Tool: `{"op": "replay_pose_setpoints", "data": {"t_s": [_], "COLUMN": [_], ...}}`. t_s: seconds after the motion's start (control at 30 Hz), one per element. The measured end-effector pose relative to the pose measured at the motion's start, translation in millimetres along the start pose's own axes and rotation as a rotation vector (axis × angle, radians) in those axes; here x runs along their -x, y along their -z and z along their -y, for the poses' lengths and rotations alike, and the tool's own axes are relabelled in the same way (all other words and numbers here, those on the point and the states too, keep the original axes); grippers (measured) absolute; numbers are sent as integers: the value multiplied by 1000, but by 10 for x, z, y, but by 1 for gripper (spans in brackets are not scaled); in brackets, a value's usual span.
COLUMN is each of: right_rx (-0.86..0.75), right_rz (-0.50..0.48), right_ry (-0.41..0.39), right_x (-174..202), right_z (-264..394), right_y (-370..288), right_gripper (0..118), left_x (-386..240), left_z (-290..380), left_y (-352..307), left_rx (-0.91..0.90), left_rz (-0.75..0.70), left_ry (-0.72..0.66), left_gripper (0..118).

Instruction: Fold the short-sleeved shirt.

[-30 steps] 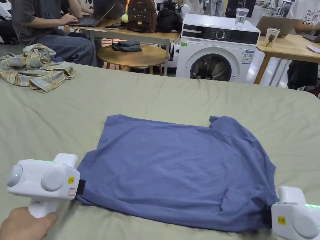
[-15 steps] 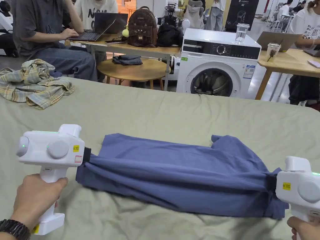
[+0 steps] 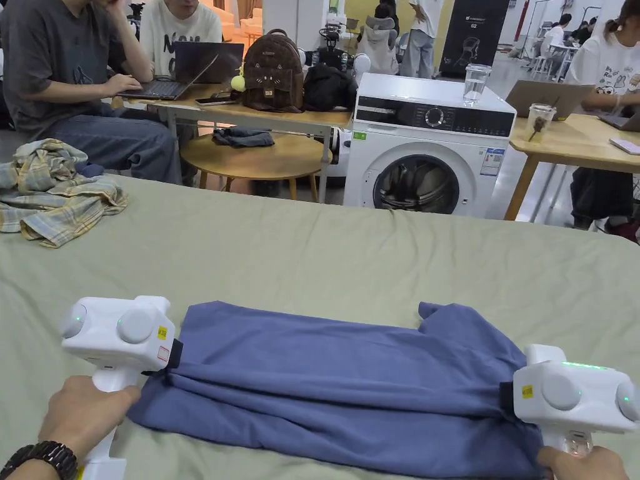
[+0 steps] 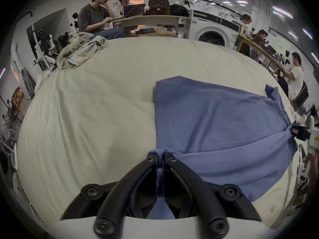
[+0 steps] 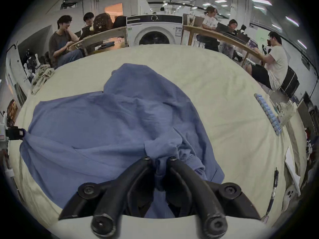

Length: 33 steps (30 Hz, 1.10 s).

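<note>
Blue short-sleeved shirt [image 3: 337, 387] lies across the near part of a pale green sheet [image 3: 312, 262], its near edge doubled over the rest so a long fold runs from one side to the other. Left gripper [image 4: 160, 156] has both jaws pinched tight on a bunched bit of the fabric at the shirt's left end — in the head view it sits just above the sheet [image 3: 172, 356]. Right gripper [image 5: 159, 159] is clamped the same way on a gathered wad at the right end, near a sleeve [image 3: 506, 397]. Each is held from below by a hand. Well apart, at the sheet's far left corner, a crumpled plaid shirt [image 3: 53, 190] rests — beyond the bed stands a white washing machine [image 3: 425, 147].
</note>
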State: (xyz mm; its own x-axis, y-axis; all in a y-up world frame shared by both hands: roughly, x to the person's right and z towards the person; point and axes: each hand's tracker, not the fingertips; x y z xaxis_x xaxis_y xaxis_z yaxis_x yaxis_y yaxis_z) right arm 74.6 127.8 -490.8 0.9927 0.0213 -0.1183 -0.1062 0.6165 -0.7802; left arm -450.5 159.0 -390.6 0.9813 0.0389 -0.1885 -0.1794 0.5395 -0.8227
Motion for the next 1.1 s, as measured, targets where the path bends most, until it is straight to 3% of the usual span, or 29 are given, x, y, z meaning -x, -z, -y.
{"op": "replay_pose_setpoints", "data": {"t_s": [0.07,0.13,0.17,0.33,0.4,0.47,0.5,0.57,0.6,0.67,0.77,0.87,1.1], "right_rx": [-54,-128,-165,-361,-430,-484,-499,-544,-561,-566,-561,-553,-489], "right_rz": [43,65,62,12,-1,-6,-4,21,12,3,-10,-18,-26], "right_ry": [-27,-44,-37,12,18,16,5,8,6,2,-2,-3,-18], "right_x": [46,92,103,275,386,512,565,671,710,776,865,898,883], "right_z": [26,46,54,219,339,461,517,642,700,781,853,897,976], "right_y": [-76,-219,-270,-803,-1008,-1192,-1262,-1396,-1456,-1538,-1606,-1609,-1510], "right_gripper": [23,49,54,54,48,11,2,0,0,0,0,0,0], "left_x": [15,24,26,-81,-139,-205,-261,-341,-388,-483,-475,-467,-39], "left_z": [-24,-33,-14,287,462,634,728,903,984,1115,1175,1186,799], "left_y": [-10,-95,-164,-604,-775,-845,-918,-1061,-1123,-1212,-1280,-1271,-1133], "left_rx": [-5,-33,-71,-246,-328,-396,-437,-511,-523,-575,-526,-468,-236], "left_rz": [0,19,39,81,105,75,49,37,14,-57,27,-25,31], "left_ry": [-3,-25,-45,-53,-38,-1,6,35,52,73,71,103,-16], "left_gripper": [5,29,33,41,41,40,38,5,0,0,0,0,0]}}
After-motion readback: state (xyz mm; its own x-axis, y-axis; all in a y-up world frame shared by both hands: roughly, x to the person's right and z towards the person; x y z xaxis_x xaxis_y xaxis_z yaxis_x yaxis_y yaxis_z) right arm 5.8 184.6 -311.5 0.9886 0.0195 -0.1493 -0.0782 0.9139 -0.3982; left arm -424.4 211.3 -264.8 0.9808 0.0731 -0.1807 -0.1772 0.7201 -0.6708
